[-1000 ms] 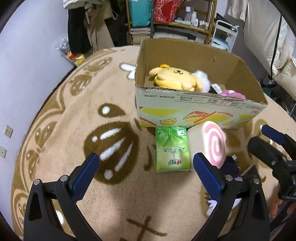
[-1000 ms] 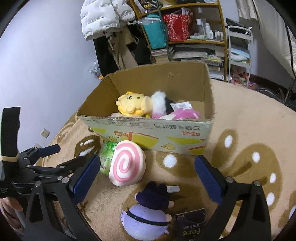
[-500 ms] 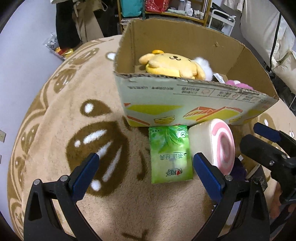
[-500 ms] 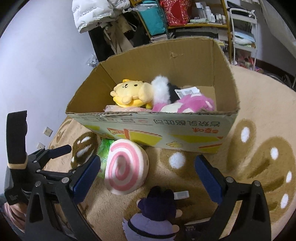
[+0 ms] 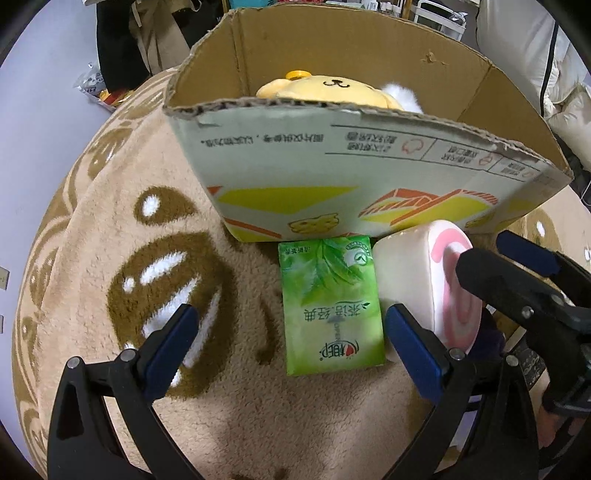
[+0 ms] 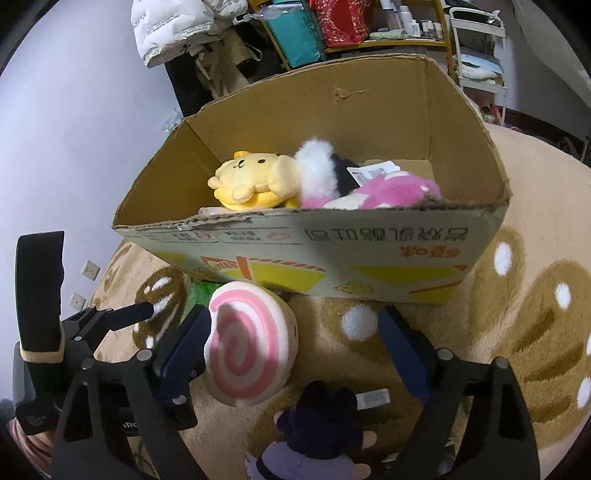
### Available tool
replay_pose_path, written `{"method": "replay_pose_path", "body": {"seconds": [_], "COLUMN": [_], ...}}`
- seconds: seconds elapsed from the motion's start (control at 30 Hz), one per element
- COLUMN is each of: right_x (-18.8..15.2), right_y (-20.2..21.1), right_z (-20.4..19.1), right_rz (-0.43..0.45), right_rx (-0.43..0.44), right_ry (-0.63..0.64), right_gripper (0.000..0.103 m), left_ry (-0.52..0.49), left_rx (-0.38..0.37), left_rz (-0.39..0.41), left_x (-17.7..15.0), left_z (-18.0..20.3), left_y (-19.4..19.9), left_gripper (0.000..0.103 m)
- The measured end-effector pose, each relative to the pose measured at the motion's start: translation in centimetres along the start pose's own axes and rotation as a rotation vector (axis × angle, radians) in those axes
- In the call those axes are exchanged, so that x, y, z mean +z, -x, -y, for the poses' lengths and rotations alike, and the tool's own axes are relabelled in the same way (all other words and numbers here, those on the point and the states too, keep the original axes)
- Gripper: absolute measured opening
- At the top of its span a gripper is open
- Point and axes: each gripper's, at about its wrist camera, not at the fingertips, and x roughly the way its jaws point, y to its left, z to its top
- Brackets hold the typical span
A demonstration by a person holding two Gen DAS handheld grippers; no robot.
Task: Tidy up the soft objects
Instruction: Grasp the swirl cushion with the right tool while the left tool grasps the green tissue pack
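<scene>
A cardboard box [image 5: 369,155] [image 6: 369,251] stands on the rug and holds a yellow plush dog [image 6: 255,177] [image 5: 325,88], a white fluffy toy [image 6: 317,166] and a pink plush [image 6: 391,188]. In front of it lie a green tissue pack [image 5: 328,306] and a pink swirl roll cushion [image 6: 247,347] [image 5: 428,280]. A purple plush doll [image 6: 314,435] lies nearer. My left gripper [image 5: 291,354] is open, straddling the tissue pack. My right gripper [image 6: 291,350] is open around the roll cushion's right side; it also shows in the left wrist view [image 5: 517,280].
A beige rug with brown patterns [image 5: 110,258] covers the floor. Shelves with bags and bottles [image 6: 351,26], hanging clothes [image 6: 177,26] and a white cart [image 6: 476,51] stand behind the box. A dark booklet lies at the lower right of the left wrist view [image 5: 532,365].
Both grippers have moved forward and down toward the box. The tissue pack now sits between my left fingers and the roll cushion beside my right gripper's left finger. Both stayed open.
</scene>
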Motion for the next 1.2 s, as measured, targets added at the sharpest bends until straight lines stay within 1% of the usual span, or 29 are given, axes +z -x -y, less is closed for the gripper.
{"method": "replay_pose_path", "body": {"seconds": [0.03, 0.1, 0.17, 0.2, 0.3, 0.33, 0.37, 0.47, 0.53, 0.6, 0.63, 0.7, 0.73, 0.77, 0.9, 0.97, 1.0, 1.1, 1.2], "right_x": [-0.1, -0.2, -0.2, -0.3, -0.2, -0.2, -0.2, -0.3, -0.4, -0.4, -0.5, -0.4, -0.4, -0.4, -0.8, -0.9, -1.1, -1.0, -0.9], "right_y": [-0.1, -0.3, -0.4, -0.5, -0.7, -0.9, -1.0, -1.5, -1.7, -1.9, -1.9, -1.8, -1.8, -1.7, -1.2, -0.9, -0.6, 0.4, 1.7], "right_z": [0.0, 0.0, -0.2, -0.3, -0.5, -0.5, -0.6, -0.7, -0.8, -1.0, -1.2, -1.4, -1.5, -1.6, -2.0, -2.2, -2.4, -2.2, -2.0], "right_rz": [0.001, -0.005, -0.003, -0.004, -0.009, -0.013, -0.020, -0.037, -0.046, -0.050, -0.051, -0.051, -0.050, -0.047, -0.038, -0.033, -0.023, 0.007, 0.040], "right_rx": [0.003, 0.019, 0.027, 0.025, 0.036, 0.039, 0.049, 0.072, 0.096, 0.095, 0.096, 0.093, 0.089, 0.082, 0.072, 0.067, 0.057, 0.035, 0.026], "right_ry": [-0.001, -0.002, 0.007, 0.013, 0.023, 0.027, 0.029, 0.021, 0.018, 0.029, 0.035, 0.044, 0.048, 0.052, 0.070, 0.081, 0.090, 0.104, 0.100], "right_gripper": [0.087, 0.085, 0.081, 0.077, 0.073, 0.069, 0.067, 0.055, 0.041, 0.036, 0.033, 0.029, 0.027, 0.027, 0.024, 0.023, 0.023, 0.022, 0.022], "left_ry": [0.007, 0.026, 0.043, 0.043, 0.034, 0.030, 0.028, 0.028, 0.023, 0.017, 0.020, 0.032, 0.032, 0.030, 0.026, 0.036, 0.038, 0.044, 0.047], "left_rx": [0.000, 0.001, -0.006, -0.009, -0.004, -0.002, -0.004, -0.034, -0.042, -0.057, -0.070, -0.096, -0.104, -0.113, -0.116, -0.098, -0.090, -0.043, -0.017], "left_rz": [0.000, 0.000, -0.002, -0.003, -0.004, -0.006, -0.007, -0.020, -0.022, -0.023, -0.026, -0.031, -0.031, -0.031, -0.032, -0.040, -0.036, -0.017, 0.035], "left_x": [0.0, 0.0, 0.0, 0.1, 0.1, 0.1, 0.1, 0.0, -0.1, -0.2, -0.2, -0.3, -0.4, -0.5, -0.6, -0.8, -1.5, -2.0, -2.6], "left_z": [-0.1, -0.3, -0.7, -0.8, -0.7, -0.7, -0.7, -0.6, -0.3, -0.1, -0.1, 0.0, 0.1, 0.2, 0.5, 0.2, 0.2, -0.1, -0.3], "left_y": [0.0, -0.2, -0.5, -0.6, -0.8, -0.9, -1.0, -1.4, -1.5, -1.6, -1.6, -1.6, -1.6, -1.6, -1.5, -1.5, -1.2, -0.4, 1.3], "left_gripper": [0.100, 0.100, 0.100, 0.100, 0.100, 0.100, 0.098, 0.088, 0.083, 0.074, 0.072, 0.062, 0.059, 0.053, 0.051, 0.051, 0.051, 0.051, 0.051]}}
